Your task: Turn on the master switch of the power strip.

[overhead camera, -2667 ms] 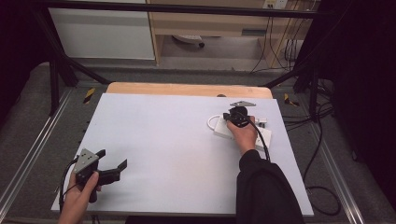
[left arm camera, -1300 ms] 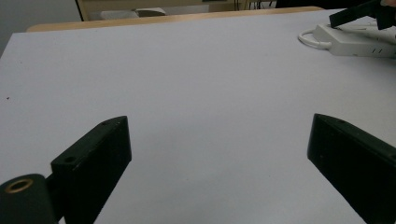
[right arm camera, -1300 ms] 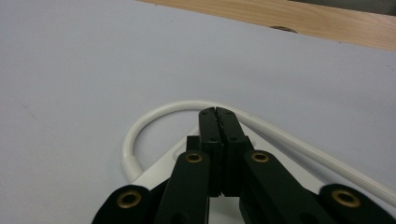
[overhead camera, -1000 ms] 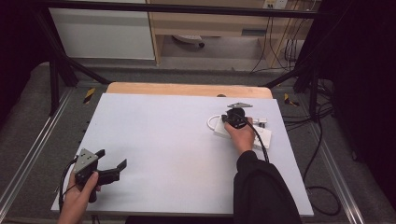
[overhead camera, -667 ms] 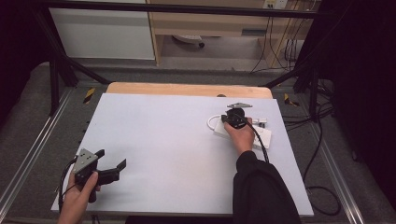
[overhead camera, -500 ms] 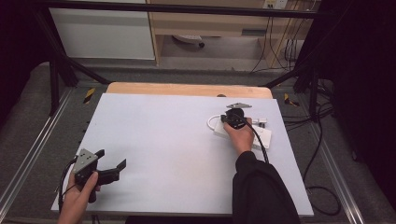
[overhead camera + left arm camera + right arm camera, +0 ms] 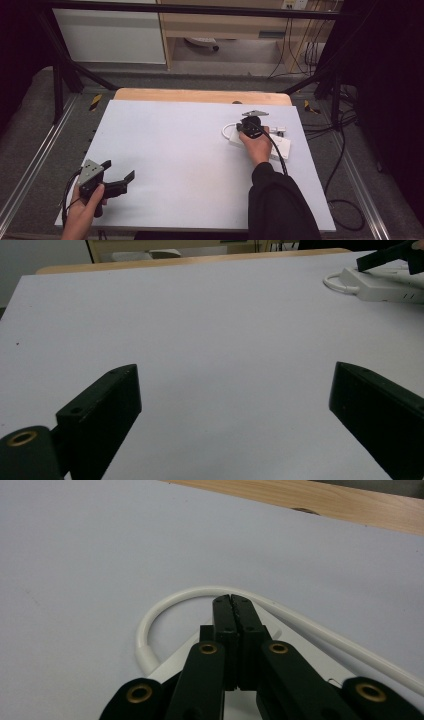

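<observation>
The table (image 7: 190, 150) carries a white power strip (image 7: 280, 147) at its far right, cord (image 7: 165, 605) looped beside it. The right gripper (image 7: 233, 602), jaws pressed together with nothing between, bears down on the strip's end, probably to push a switch. The left gripper (image 7: 120, 182) rests spread wide at the near left, well apart, out of the way.

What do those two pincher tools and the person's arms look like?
Both are black tools with two flat jaws, and brass-coloured rings mark the joints. The left gripper carries a grey three-cornered plate on top and trails a black cable. The right gripper has the same plate, seen from the high view, with a black cable running back along a dark long sleeve. The left forearm is bare.
</observation>
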Available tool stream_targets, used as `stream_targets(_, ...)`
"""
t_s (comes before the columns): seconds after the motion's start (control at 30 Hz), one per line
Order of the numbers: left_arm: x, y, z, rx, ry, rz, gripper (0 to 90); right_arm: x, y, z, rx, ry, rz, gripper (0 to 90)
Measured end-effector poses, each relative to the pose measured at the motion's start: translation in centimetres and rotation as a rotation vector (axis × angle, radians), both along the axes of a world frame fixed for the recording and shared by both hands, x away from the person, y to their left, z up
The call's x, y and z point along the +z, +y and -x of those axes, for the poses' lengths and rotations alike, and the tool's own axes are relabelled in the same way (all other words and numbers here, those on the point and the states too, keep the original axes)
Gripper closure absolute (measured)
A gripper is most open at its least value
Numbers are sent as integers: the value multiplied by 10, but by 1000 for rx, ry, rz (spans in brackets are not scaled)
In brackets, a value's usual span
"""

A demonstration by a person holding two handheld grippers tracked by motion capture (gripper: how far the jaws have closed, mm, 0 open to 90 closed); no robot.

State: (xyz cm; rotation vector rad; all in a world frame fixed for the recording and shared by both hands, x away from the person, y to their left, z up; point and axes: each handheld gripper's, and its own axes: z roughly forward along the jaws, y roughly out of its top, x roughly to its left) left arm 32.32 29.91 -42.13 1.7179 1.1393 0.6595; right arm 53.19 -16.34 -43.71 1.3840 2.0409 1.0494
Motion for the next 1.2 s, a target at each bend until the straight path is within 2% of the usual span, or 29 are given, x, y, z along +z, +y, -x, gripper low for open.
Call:
stream_targets(1.03, 0, 0, 0, 0, -1, -3, 67, -1, 2, 1, -9, 0, 11, 900)
stream_targets(1.2, 0, 0, 0, 2, -1, -6, 67, 0, 4, 1, -8, -6, 29, 900)
